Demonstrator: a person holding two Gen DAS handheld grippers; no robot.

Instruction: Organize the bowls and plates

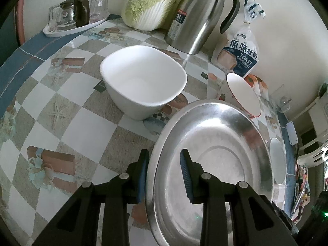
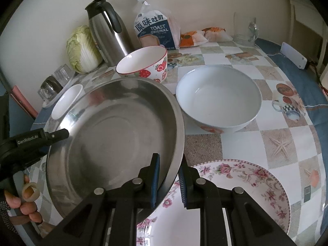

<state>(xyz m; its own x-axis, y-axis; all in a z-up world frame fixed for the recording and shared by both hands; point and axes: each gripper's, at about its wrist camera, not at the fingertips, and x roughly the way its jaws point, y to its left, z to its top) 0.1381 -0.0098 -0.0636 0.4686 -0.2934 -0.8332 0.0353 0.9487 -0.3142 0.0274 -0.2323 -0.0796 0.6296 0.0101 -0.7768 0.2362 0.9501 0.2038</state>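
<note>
A large steel basin (image 1: 215, 153) (image 2: 114, 135) is held tilted above the table by both grippers. My left gripper (image 1: 164, 157) straddles its left rim, one finger outside and one inside. My right gripper (image 2: 169, 164) straddles its right rim the same way. The basin overlaps a floral plate (image 2: 246, 184). A white square bowl (image 1: 143, 82) (image 2: 65, 100) stands beyond the basin on the left. A strawberry-patterned bowl (image 2: 143, 63) (image 1: 244, 94) and a round white bowl (image 2: 219, 104) stand behind and right.
A steel thermos jug (image 1: 198, 16), a napa cabbage (image 1: 151, 4), a toast bag (image 2: 153, 28) and a tray of glasses (image 1: 75, 18) line the wall. A glass mug (image 2: 246, 30) stands at the far right. The checked tablecloth (image 1: 61, 112) covers a round table.
</note>
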